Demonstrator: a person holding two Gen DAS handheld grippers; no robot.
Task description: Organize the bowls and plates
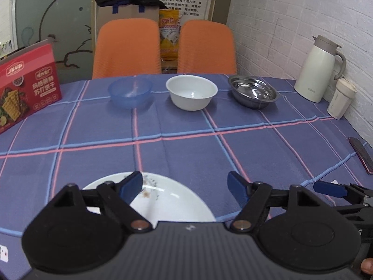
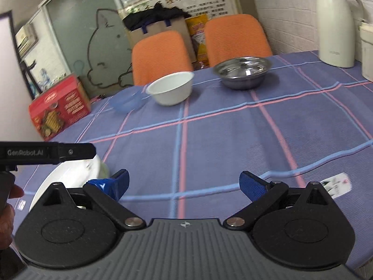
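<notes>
The left gripper (image 1: 185, 184) hangs over the near edge of the table (image 1: 186, 140), its blue-padded fingers (image 1: 131, 186) spread wide and holding nothing. Under its left finger lies a white plate (image 1: 172, 200) with a faint painted pattern, at the near edge of the checked cloth. The right gripper (image 2: 184, 183) is beside it, also spread wide and empty, above bare cloth to the right of the plate.

Along the far edge three bowls stand in a row, apart from one another: a blue plastic bowl (image 1: 129, 92) toward the left, a white bowl (image 1: 191, 92) in the middle, and a steel bowl (image 1: 253, 91) toward the right. A red biscuit box (image 1: 25, 86) stands at the left edge; a cream jug (image 1: 318, 68) and a cup (image 1: 341, 98) stand at the far right corner.
</notes>
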